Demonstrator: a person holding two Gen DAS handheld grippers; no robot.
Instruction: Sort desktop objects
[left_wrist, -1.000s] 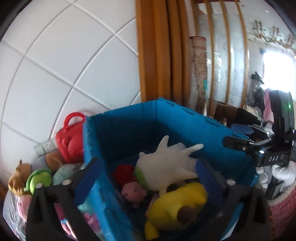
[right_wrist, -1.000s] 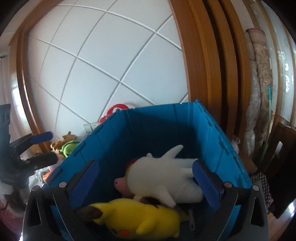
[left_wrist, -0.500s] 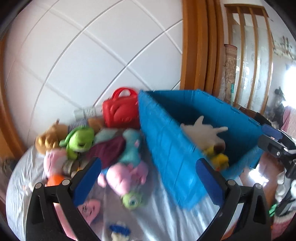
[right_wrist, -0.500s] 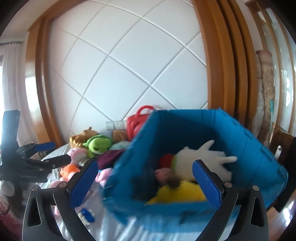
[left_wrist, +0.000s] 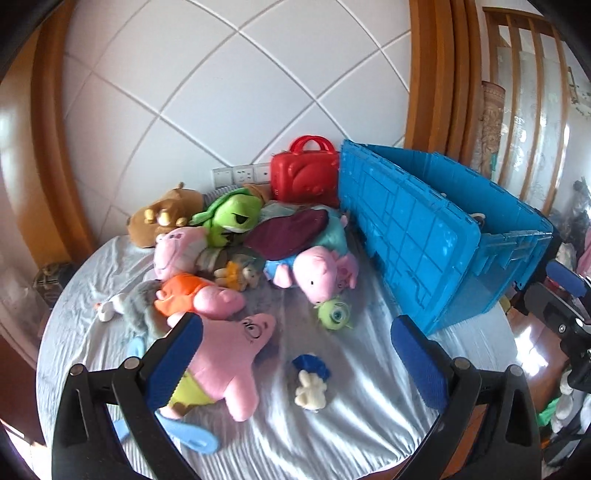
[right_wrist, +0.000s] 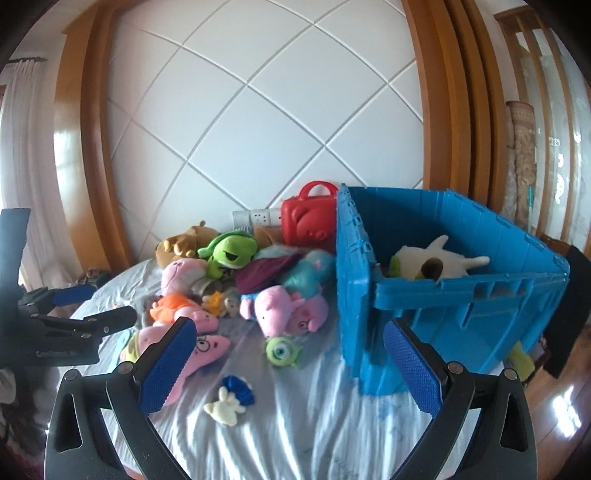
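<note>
Blue crate holds a white plush; other toys heaped left of crate, pink starfish nearest. Left gripper and right gripper both spread wide, empty. Risk: soft toys touch, so a grab may drag neighbours along.

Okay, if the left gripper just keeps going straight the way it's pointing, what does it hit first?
Probably the small white-and-blue toy, lying on the sheet between the open left gripper's fingers. The green one-eyed ball lies beyond it. Depth is hard to judge.
</note>
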